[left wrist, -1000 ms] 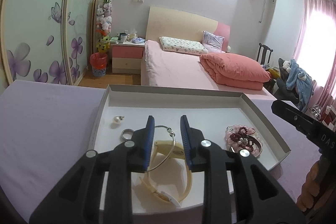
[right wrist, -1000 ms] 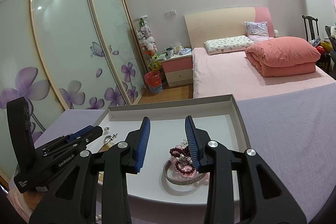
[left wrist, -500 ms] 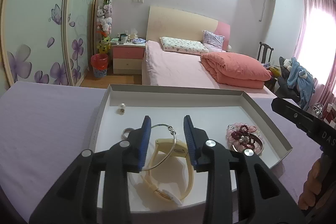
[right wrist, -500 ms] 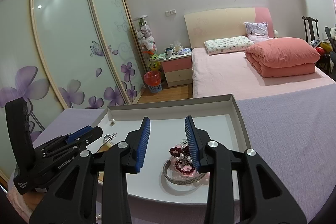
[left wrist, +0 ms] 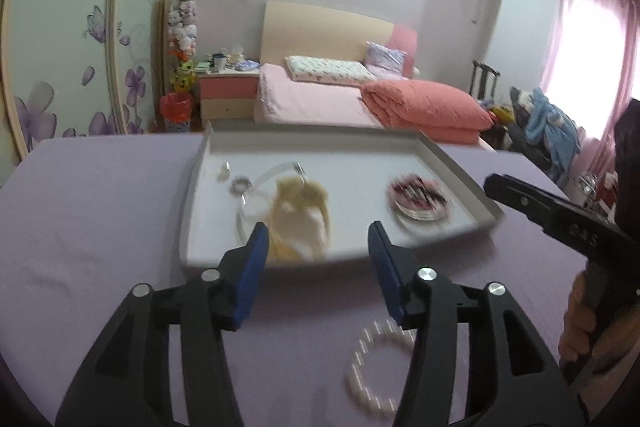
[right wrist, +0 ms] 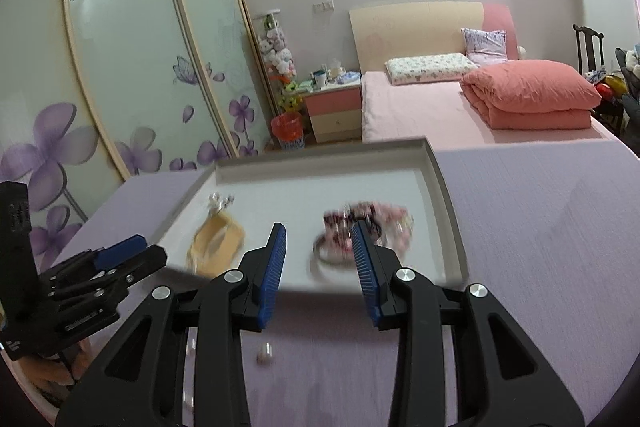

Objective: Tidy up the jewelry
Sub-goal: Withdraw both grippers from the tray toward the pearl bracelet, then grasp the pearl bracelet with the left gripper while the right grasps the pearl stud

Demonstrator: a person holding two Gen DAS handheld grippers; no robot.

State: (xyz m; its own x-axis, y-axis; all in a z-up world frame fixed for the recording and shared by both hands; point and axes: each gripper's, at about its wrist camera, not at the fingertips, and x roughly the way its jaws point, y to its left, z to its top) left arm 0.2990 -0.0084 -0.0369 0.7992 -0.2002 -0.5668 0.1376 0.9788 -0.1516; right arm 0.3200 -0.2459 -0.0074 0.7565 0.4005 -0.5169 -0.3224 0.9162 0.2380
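Observation:
A white tray [left wrist: 192, 203] on the purple tablecloth holds a cream watch [left wrist: 298, 219], a thin wire hoop [left wrist: 256, 187], a silver ring [left wrist: 240, 183], a small pearl piece [left wrist: 222, 171] and a pink and dark-red bead pile [left wrist: 418, 197]. My left gripper [left wrist: 318, 241] is open and empty, hovering before the tray's near edge. A white pearl bracelet [left wrist: 376, 367] lies on the cloth under it. My right gripper [right wrist: 320, 237] is open and empty, near the bead pile [right wrist: 364, 227]. A loose pearl [right wrist: 264, 351] lies on the cloth below it.
The tray [right wrist: 452, 211] sits mid-table with purple cloth on all sides. The other gripper shows at the right of the left wrist view [left wrist: 560, 215] and the left of the right wrist view [right wrist: 80, 275]. A bed and wardrobe stand behind.
Both grippers have pulled back from over the tray toward the near side. The left jaws have opened wider. The pearl bracelet and loose pearl have come into view.

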